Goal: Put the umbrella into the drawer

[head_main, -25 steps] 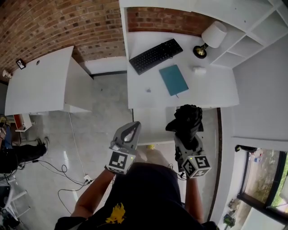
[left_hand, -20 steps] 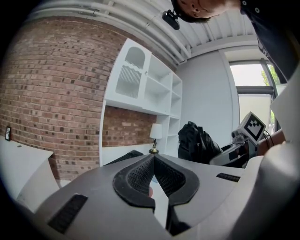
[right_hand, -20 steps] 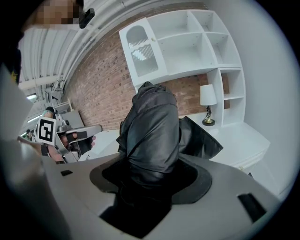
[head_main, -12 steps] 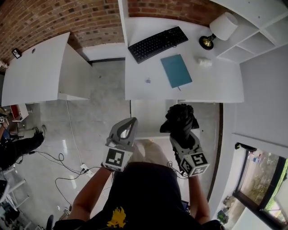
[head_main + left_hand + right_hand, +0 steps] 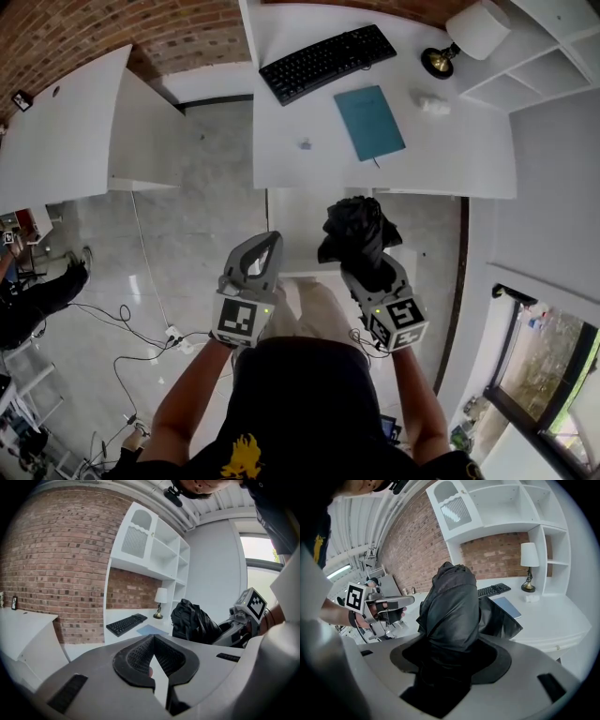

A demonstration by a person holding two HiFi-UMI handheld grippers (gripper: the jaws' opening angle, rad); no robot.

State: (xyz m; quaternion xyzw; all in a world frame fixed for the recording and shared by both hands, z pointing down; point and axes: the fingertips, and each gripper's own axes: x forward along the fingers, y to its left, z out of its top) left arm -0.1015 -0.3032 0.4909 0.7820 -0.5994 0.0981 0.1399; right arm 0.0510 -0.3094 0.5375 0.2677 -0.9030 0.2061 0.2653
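Right gripper (image 5: 367, 270) clenched on a folded black umbrella (image 5: 353, 228) — held just short of the white table (image 5: 441, 155), left gripper (image 5: 266, 244) alongside, closed on nothing, keyboard (image 5: 326, 62) and teal notebook (image 5: 369, 122) on the table

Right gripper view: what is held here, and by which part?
The folded black umbrella, clamped at its near end; the rest of the bundle sticks out forward.

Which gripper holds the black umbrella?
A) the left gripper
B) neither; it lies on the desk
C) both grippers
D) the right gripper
D: the right gripper is shut on the umbrella, while the left gripper is shut with nothing between its jaws.
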